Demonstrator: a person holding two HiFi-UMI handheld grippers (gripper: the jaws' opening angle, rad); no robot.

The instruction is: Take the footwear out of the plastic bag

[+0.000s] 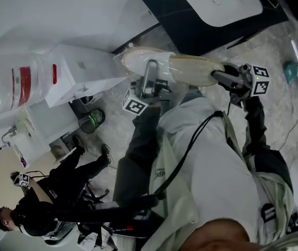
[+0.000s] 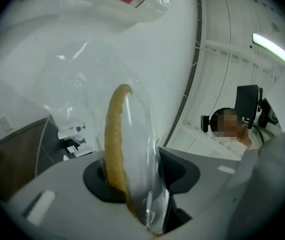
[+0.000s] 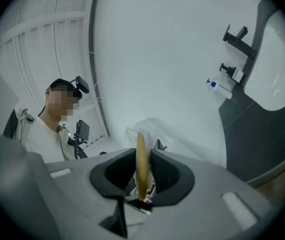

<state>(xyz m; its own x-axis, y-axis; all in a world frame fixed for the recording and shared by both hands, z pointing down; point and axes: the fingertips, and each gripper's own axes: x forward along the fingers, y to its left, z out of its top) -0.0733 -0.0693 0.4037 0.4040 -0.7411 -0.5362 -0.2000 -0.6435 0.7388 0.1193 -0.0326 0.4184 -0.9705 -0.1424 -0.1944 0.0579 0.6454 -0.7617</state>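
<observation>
Footwear [image 1: 175, 67] hangs aloft before us, apparently partly out of the plastic bag [image 2: 150, 199] — our left hand-held gripper [image 2: 135, 179] pinches the bagged end, our right hand-held gripper [image 3: 142, 171] the sole — extraction looks unfinished.

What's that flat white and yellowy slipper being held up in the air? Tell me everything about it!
It is a flat white slipper with a tan sole, thin and soft-looking, with a woven-looking yellowish part at one end. A clear crinkly plastic bag is wrapped around it. It is held up off the floor, roughly level across the head view. The left gripper pinches one end through the bag, and the right gripper pinches the other end by its thin edge.
</observation>
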